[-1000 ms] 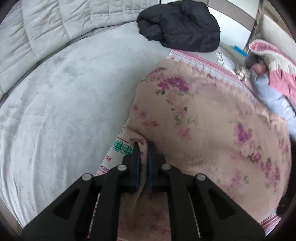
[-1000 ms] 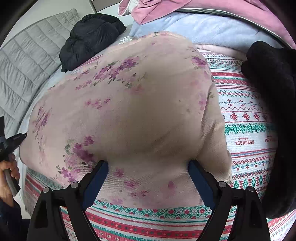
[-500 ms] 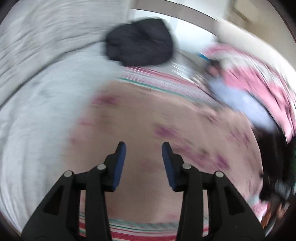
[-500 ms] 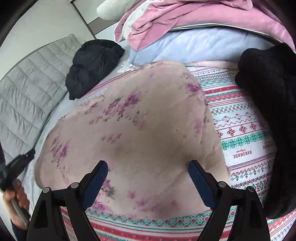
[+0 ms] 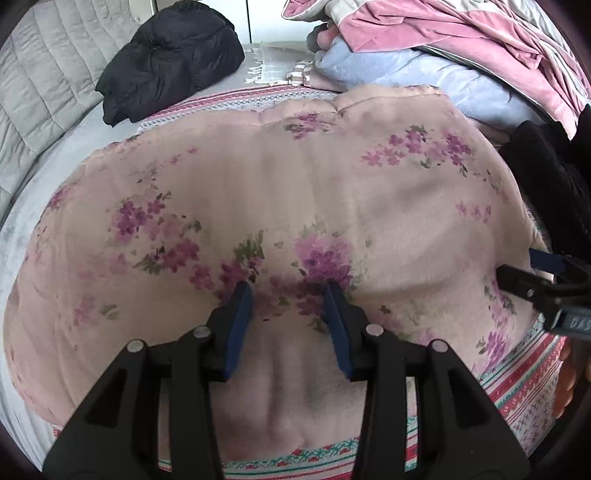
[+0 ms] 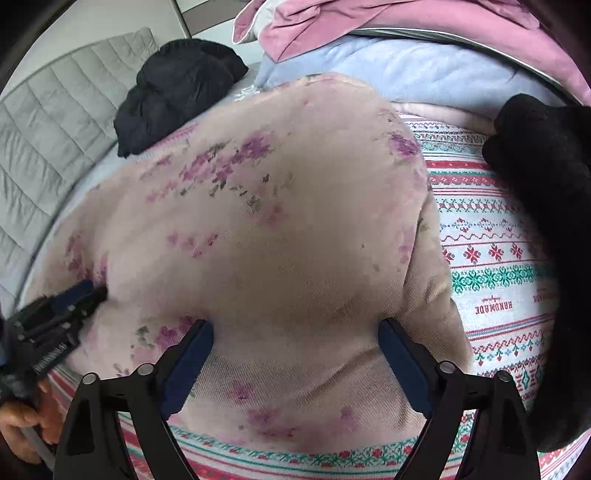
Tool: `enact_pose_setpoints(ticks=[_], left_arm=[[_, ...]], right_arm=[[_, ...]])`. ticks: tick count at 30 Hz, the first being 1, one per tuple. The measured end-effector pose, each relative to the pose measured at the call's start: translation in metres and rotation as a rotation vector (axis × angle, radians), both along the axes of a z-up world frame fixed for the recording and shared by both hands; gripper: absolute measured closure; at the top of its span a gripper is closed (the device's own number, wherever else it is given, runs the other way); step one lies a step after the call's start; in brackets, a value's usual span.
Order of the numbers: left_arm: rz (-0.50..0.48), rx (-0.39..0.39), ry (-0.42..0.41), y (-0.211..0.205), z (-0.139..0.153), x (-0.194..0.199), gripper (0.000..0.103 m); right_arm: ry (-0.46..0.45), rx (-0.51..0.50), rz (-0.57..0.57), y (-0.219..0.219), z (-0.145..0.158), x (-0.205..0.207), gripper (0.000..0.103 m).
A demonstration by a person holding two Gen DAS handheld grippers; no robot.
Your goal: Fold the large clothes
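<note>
- The pink flowery garment (image 5: 288, 192) lies spread out flat on a striped blanket (image 6: 491, 236) with red and green patterns.
- The blanket sits on a grey bed (image 5: 40, 206).
- The left gripper (image 5: 288, 317) hovers low over the near part of the garment.
- Its jaws have just been opening. Now they stand apart, and only flat cloth shows in the gap. It grips nothing.
- The right gripper (image 6: 295, 354) is wide open over the near edge of the garment. It holds nothing.
- In the right wrist view, the left gripper shows at the left side, with its tip over the left part of the garment.
- A hand (image 6: 22, 424) holds that gripper from below.
- In the left wrist view, the right gripper (image 5: 546, 273) shows at the right edge, over the right side of the garment.
- A black jacket (image 5: 170, 59) lies bunched up on the bed, past the far left corner of the garment.
- A light blue cloth (image 5: 413, 70) lies past the far edge of the garment.
- Pink clothes (image 5: 461, 33) are heaped on top of the blue cloth.
- A fuzzy black cloth (image 6: 546, 206) lies on the blanket, to the right of the garment.
- A grey padded headboard (image 6: 48, 129) stands at the far left.
</note>
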State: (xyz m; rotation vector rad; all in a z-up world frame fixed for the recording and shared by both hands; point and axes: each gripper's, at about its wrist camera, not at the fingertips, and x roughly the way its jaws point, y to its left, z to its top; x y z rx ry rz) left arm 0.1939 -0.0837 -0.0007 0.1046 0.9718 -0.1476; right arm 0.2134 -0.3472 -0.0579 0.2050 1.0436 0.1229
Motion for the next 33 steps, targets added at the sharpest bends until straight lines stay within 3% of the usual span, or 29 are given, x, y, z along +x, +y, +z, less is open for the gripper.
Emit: enact_pose_setpoints(ticks=[5,7,10,13,15,20,26,31,33], left_arm=[[-0.006,0.008,-0.037,0.0,0.002,-0.006,0.06],[-0.003,0.008,-0.038,-0.001,0.003,-0.007,0.06],[0.001,-0.016,-0.03,0.001,0.0,-0.007,0.06],[-0.003,-0.015,-0.028,0.001,-0.001,-0.005,0.06],[-0.004,-0.006,-0.03,-0.001,-0.001,-0.006,0.06],[-0.015,-0.018,-0.031,0.002,0.001,-0.005,0.06],[-0.002,-0.138,0.009,0.02,0.004,0.003,0.059],[-0.002,-0.119,0.005,0.014,0.004,0.003,0.059],[-0.001,-0.121,0.005,0.014,0.004,0.003,0.059]], right_arm=[[-0.027,-0.007,-0.001,-0.001,0.01,-0.002,0.008],[-0.098,-0.032,-0.003,0.002,0.025,-0.008,0.008],[-0.163,0.013,0.035,0.006,0.036,-0.014,0.008],[-0.076,-0.025,0.037,0.01,0.016,-0.002,0.008],[-0.033,-0.04,0.037,0.01,-0.001,0.006,0.001],[-0.031,-0.017,0.021,0.004,0.005,0.008,0.0],[0.002,0.291,-0.105,-0.054,0.016,-0.031,0.0],[0.196,0.572,-0.177,-0.092,-0.031,-0.051,0.0],[0.234,0.667,-0.221,-0.1,-0.049,-0.052,0.0]])
